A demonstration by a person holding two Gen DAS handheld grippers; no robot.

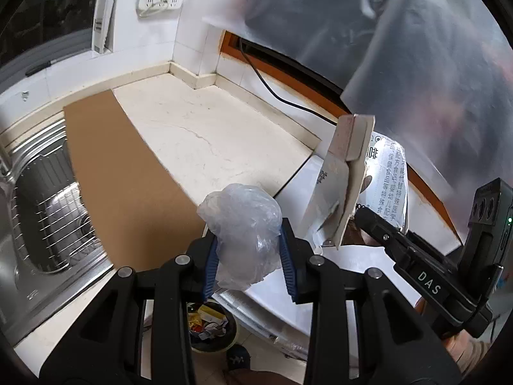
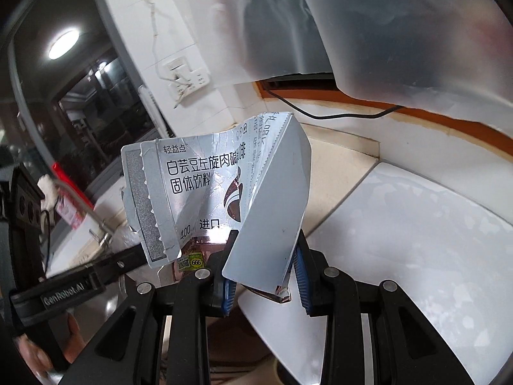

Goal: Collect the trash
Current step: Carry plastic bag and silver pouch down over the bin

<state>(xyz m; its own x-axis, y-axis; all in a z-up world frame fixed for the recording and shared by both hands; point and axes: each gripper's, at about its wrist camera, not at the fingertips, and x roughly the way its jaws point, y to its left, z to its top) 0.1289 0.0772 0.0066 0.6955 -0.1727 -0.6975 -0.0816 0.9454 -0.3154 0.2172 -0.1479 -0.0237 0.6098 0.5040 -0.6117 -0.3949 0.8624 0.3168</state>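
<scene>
In the left wrist view my left gripper is shut on a crumpled clear plastic bag, its blue pads pressing both sides. To its right my right gripper holds a flattened silver drink carton upright by its lower edge. The right wrist view shows the same carton, torn and creased, printed with black characters, clamped between the blue pads of the right gripper. Below the left gripper, on the floor, stands a round trash bin with several colourful scraps inside.
A pale stone counter carries a brown cardboard sheet beside a steel sink. A white appliance top lies under the right gripper. A black cable runs along the wall. Translucent plastic sheeting hangs overhead.
</scene>
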